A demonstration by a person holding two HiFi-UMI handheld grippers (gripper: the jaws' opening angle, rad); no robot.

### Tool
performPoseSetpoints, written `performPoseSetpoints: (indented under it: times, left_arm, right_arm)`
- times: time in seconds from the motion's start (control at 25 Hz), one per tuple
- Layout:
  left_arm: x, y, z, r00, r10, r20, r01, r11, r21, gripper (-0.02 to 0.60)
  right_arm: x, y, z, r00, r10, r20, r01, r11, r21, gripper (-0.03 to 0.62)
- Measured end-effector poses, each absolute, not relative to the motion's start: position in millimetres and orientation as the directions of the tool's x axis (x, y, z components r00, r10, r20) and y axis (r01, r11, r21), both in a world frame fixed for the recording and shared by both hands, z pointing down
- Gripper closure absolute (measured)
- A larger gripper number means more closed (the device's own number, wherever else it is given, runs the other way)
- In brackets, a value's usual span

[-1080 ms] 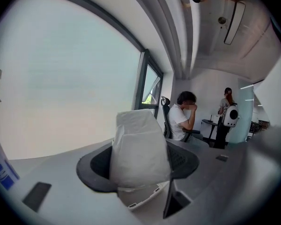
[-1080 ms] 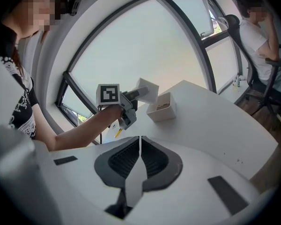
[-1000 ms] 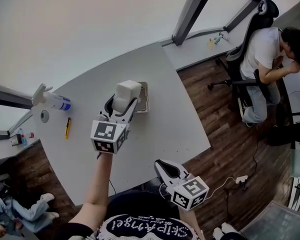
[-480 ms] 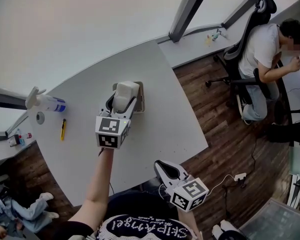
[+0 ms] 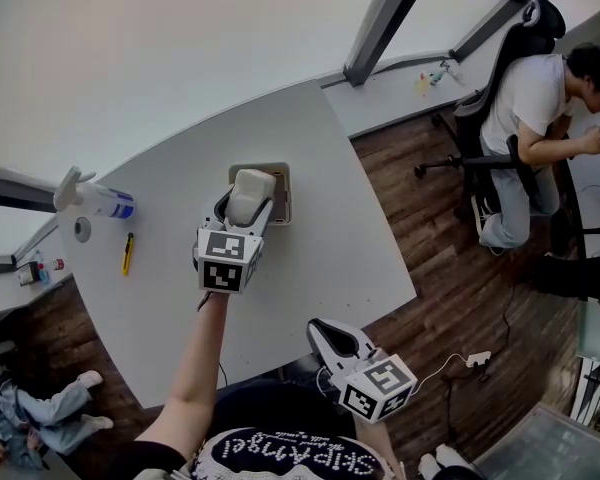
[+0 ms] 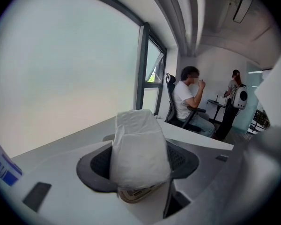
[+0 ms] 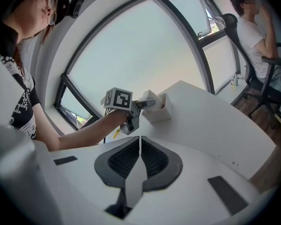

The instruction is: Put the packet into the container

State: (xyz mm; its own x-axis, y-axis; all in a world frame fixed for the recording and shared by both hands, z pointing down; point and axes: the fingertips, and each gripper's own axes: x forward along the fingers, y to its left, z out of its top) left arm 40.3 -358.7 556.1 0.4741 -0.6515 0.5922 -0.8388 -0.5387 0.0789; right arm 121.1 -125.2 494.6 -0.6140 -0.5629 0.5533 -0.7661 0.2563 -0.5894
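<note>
The white packet (image 5: 250,192) is clamped between the jaws of my left gripper (image 5: 242,206) and stands upright out of them. It hangs over the near part of the beige rectangular container (image 5: 283,182) on the grey table, hiding most of the opening. In the left gripper view the packet (image 6: 139,146) fills the gap between the dark pads. My right gripper (image 5: 326,334) is by the table's front edge, shut with nothing in it (image 7: 139,161). From there I see the left gripper (image 7: 146,104), the packet (image 7: 148,96) and the container (image 7: 163,110).
A spray bottle (image 5: 96,200), a tape roll (image 5: 84,230) and a yellow cutter (image 5: 127,253) lie at the table's left end. A person sits in an office chair (image 5: 525,108) at the far right. A power strip (image 5: 477,359) lies on the wooden floor.
My left gripper has shifted slightly forward and down with the packet, which now sits lower over the container. The right gripper has stayed where it was.
</note>
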Motion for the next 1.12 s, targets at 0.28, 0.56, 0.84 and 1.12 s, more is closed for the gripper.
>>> performPoseSetpoints:
  times: [0.28,0.56,0.84,1.12]
  left_arm:
    - [44,-353,575,0.432,-0.604,0.67,-0.821,-0.571,0.015,0.301]
    - [45,-355,576,0.428,-0.6,0.676,-0.827,-0.562,0.025,0.301]
    - [48,-355,575,0.443,-0.601,0.665,-0.812,-0.584,0.013,0.293]
    - [48,-358,562,0.456,-0.636,0.622,-0.828,-0.56,0.035,0.288]
  right_arm:
    - [126,-125,496,-0.607,-0.568,0.555,-0.77,0.246,-0.589,0.571]
    - [125,-124,497,-0.615,-0.561,0.554,-0.764,0.251,-0.594,0.571]
    - [125,-126,497,-0.617,-0.561,0.552,-0.763,0.253,-0.595,0.571]
    - [124,-124,497,-0.619,-0.559,0.552,-0.762,0.255,-0.596,0.571]
